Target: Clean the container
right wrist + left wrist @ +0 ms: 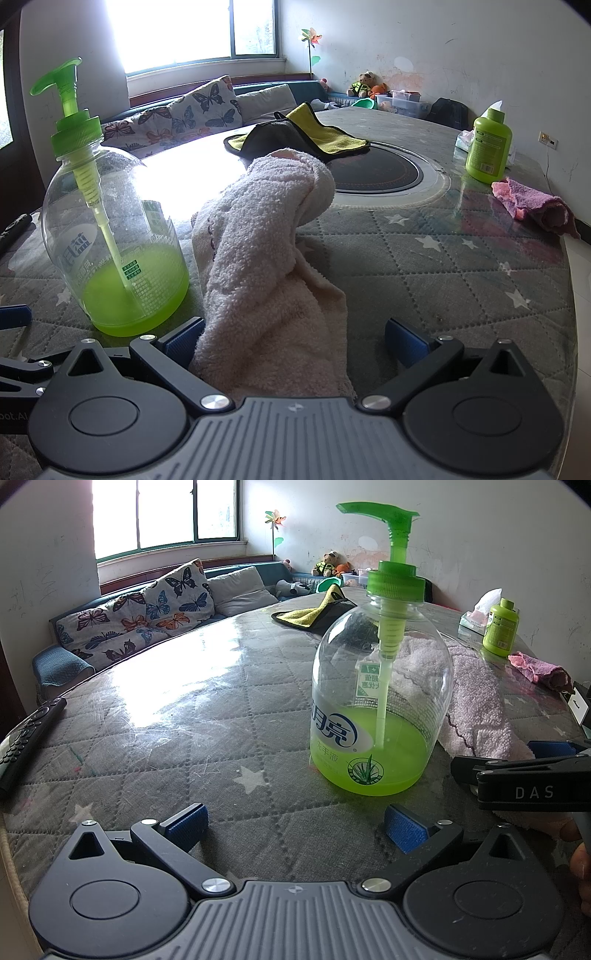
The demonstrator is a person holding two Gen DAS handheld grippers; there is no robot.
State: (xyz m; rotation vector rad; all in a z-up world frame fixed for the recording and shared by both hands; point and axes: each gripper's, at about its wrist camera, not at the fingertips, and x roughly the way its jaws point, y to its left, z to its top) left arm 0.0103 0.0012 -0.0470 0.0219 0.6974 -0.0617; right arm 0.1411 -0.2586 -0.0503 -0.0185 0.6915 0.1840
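The clear plastic pump bottle with a green dispenser head and a shallow layer of green liquid [382, 701] stands upright on the grey quilted, star-printed tabletop under a glossy clear cover [166, 738]; it sits just ahead of the left tongs [295, 825], a little to the right of their centre line, and nothing lies between their blue pads [186, 825]; the left tongs are spread wide and released, apart from the bottle. In the right wrist view the same bottle [114, 236] stands to the left, and beside it lies a pale pink fluffy terry towel [273, 266], bunched into a raised fold; the towel runs down between the fingers of the right tongs [295, 345], its edge against the left blue pad [184, 341] while the right pad stands clear of it; the right tongs are spread wide too, released, not clamped on the cloth. From the left wrist view the towel [476, 701] shows behind and to the right of the bottle, and the right tongs reach in from the right edge. Farther back lie a yellow and black microfibre cloth [295, 136], a round black inset hob plate with a silver ring [380, 173], a small opaque lime-green bottle [487, 147] and a crumpled pink-purple rag [535, 206] near the tabletop's right edge; a black remote control [26, 738] rests at the left edge; a sofa with butterfly-print cushions [147, 616] stands beyond, under a bright window.
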